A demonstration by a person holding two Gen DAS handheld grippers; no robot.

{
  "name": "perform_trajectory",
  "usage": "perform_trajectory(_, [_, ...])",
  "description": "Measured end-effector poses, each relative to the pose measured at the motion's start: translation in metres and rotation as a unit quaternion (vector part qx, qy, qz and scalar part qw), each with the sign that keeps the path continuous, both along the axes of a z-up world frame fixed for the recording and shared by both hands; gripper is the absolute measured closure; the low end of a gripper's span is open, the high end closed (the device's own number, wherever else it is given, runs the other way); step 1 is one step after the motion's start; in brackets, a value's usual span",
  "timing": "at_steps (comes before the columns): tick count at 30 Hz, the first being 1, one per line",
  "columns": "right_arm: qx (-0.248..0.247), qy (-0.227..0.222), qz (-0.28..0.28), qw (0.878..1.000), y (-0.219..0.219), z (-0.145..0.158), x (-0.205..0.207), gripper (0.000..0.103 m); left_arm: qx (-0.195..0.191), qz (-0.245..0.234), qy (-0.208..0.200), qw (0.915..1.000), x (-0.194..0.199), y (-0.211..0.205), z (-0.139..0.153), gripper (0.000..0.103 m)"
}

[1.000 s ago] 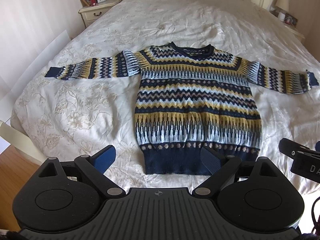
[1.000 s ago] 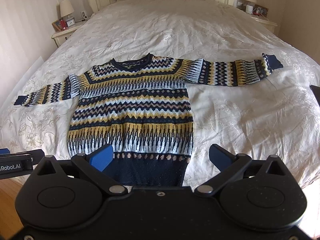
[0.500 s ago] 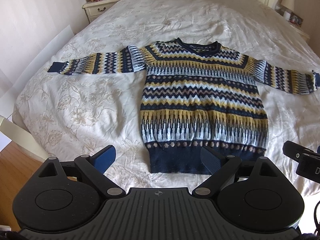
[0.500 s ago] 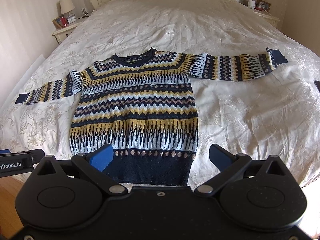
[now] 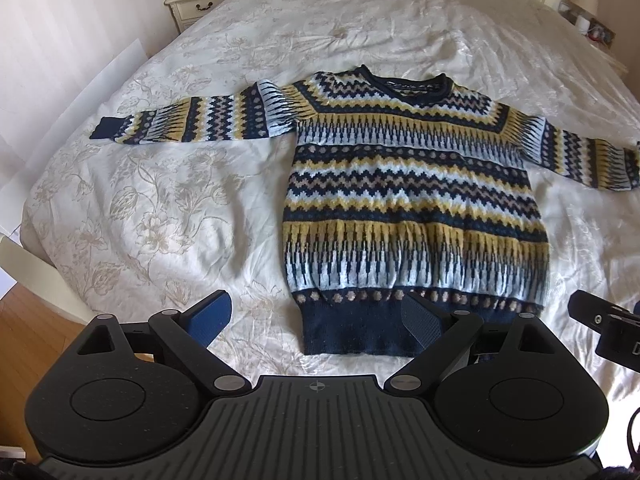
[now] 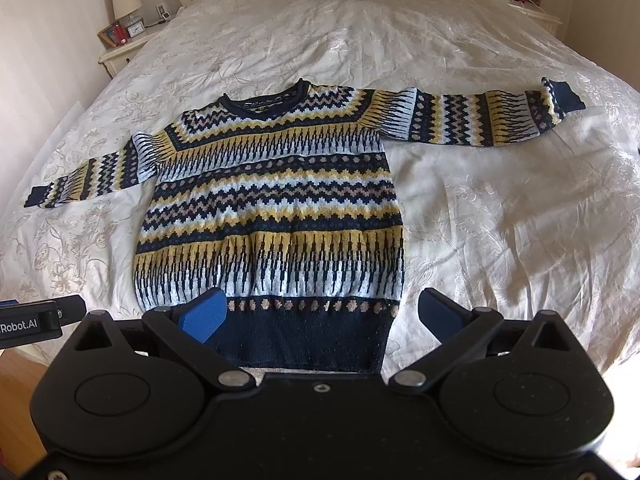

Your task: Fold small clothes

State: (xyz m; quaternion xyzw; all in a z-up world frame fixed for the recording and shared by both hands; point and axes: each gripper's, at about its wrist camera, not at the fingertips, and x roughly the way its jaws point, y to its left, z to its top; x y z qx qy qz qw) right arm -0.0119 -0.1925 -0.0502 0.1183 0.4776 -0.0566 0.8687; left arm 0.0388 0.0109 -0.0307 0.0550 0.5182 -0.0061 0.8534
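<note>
A navy, yellow and pale-blue patterned sweater [image 5: 412,208] [image 6: 276,204] lies flat on the bed, face up, both sleeves spread sideways and its dark hem nearest me. My left gripper [image 5: 318,318] hovers open above the hem's left corner, nothing between its blue pads. My right gripper [image 6: 320,314] hovers open over the hem's right half, also empty. Each gripper's tip shows at the edge of the other view.
The bed [image 5: 168,216] has a cream floral cover with free fabric on both sides of the sweater. Nightstands with lamps stand at the head: one on the left [image 6: 120,46], one on the right [image 6: 532,12]. Wooden floor [image 5: 36,328] shows past the bed's near edge.
Both grippers have moved forward and lower toward the sweater's hem, so the sweater looks larger. Both stay open and the sweater has not moved.
</note>
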Motion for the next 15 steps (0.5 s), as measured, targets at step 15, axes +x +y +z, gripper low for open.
perform_trajectory(15, [0.042, 0.008, 0.010, 0.999, -0.015, -0.020, 0.075, 0.001, -0.033, 0.006, -0.014, 0.9993, 0.085, -0.001, -0.009, 0.010])
